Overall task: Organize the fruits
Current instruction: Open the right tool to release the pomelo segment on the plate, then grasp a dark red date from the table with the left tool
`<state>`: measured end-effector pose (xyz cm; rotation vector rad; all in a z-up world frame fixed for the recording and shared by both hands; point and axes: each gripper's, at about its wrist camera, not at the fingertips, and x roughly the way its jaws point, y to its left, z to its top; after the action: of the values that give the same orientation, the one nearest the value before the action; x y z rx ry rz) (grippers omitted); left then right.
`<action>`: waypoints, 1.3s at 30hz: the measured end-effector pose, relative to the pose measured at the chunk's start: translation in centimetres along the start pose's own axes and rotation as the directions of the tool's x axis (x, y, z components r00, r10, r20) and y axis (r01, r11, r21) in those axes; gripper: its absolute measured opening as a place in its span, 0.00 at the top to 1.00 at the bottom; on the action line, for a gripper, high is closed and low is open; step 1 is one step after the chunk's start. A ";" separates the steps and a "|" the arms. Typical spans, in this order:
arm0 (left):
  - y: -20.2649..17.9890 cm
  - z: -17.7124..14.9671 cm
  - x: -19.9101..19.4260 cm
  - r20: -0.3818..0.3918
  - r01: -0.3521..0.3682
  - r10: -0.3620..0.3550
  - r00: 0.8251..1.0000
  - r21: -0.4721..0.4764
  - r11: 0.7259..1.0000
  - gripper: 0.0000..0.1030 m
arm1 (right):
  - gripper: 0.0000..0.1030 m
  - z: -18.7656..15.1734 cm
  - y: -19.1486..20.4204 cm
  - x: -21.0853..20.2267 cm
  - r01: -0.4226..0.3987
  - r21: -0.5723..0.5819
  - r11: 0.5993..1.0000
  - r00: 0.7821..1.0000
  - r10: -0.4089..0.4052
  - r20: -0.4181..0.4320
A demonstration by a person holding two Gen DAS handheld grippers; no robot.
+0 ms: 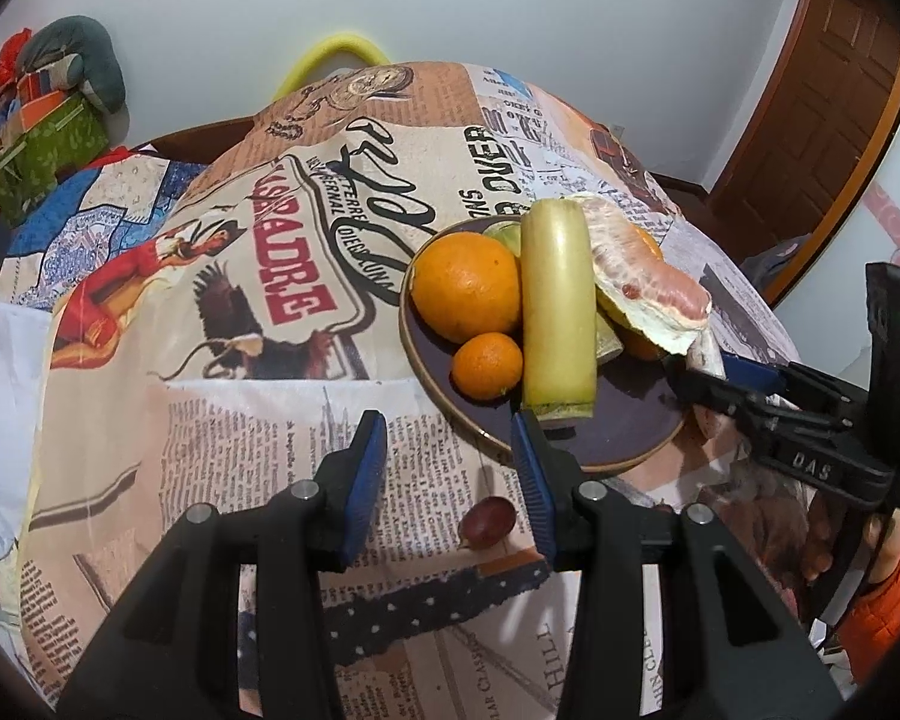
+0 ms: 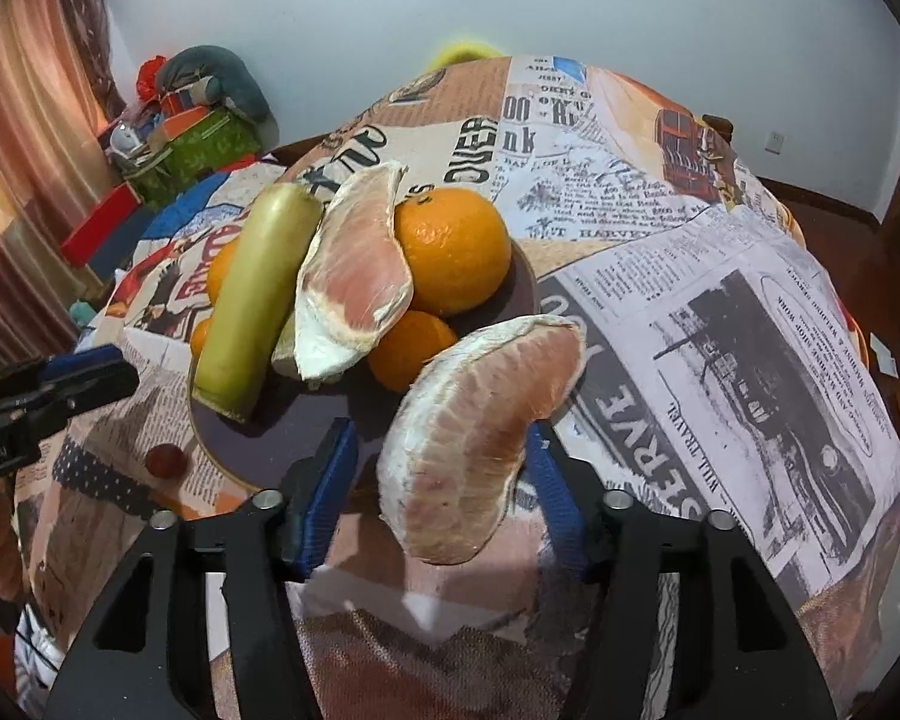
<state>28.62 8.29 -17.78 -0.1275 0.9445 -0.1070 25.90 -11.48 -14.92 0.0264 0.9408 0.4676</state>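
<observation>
A dark plate (image 1: 624, 420) (image 2: 282, 426) holds a large orange (image 1: 465, 285) (image 2: 453, 252), small oranges (image 1: 487, 365) (image 2: 411, 348), a pale green cane piece (image 1: 557, 312) (image 2: 255, 294) and a pomelo segment (image 1: 642, 276) (image 2: 354, 276). My right gripper (image 2: 441, 462) (image 1: 705, 369) stands at the plate's right rim with a second pomelo segment (image 2: 480, 432) between its jaws; the left pad does not touch it. My left gripper (image 1: 450, 468) is open and empty at the plate's near rim. A red grape (image 1: 489, 521) (image 2: 165, 461) lies on the cloth beside it.
The round table wears a newspaper-print cloth (image 1: 258, 276) (image 2: 720, 312). Boxes and a cushion (image 1: 48, 114) (image 2: 192, 120) are piled at the far left. A wooden door (image 1: 810, 138) stands at the right. A yellow chair back (image 1: 336, 57) rises behind the table.
</observation>
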 end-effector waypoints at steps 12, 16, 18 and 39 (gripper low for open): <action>0.5 -0.4 -0.7 0.008 0.010 -0.010 1.000 -0.028 1.000 0.58 | 0.63 1.1 2.3 -0.4 -0.075 -0.025 0.997 0.996 0.077 0.052; 0.3 -0.7 -0.7 0.001 0.009 -0.009 1.000 -0.019 1.000 0.58 | 0.62 1.4 2.8 0.0 -0.071 -0.034 0.997 0.995 0.073 0.062; 0.1 -0.9 -0.7 -0.005 0.011 -0.011 1.000 -0.016 1.000 0.58 | 0.61 1.3 2.8 0.1 -0.073 -0.025 0.997 0.995 0.074 0.063; -0.7 -3.3 -2.3 -0.026 0.025 -0.025 0.999 0.010 1.000 0.58 | 0.45 -1.7 4.5 -2.0 -0.082 -0.111 0.990 0.997 0.082 -0.007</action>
<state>24.55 7.74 -17.72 -0.1288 0.9678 -0.1368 21.87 -8.52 -13.36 -0.0363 0.9173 0.5956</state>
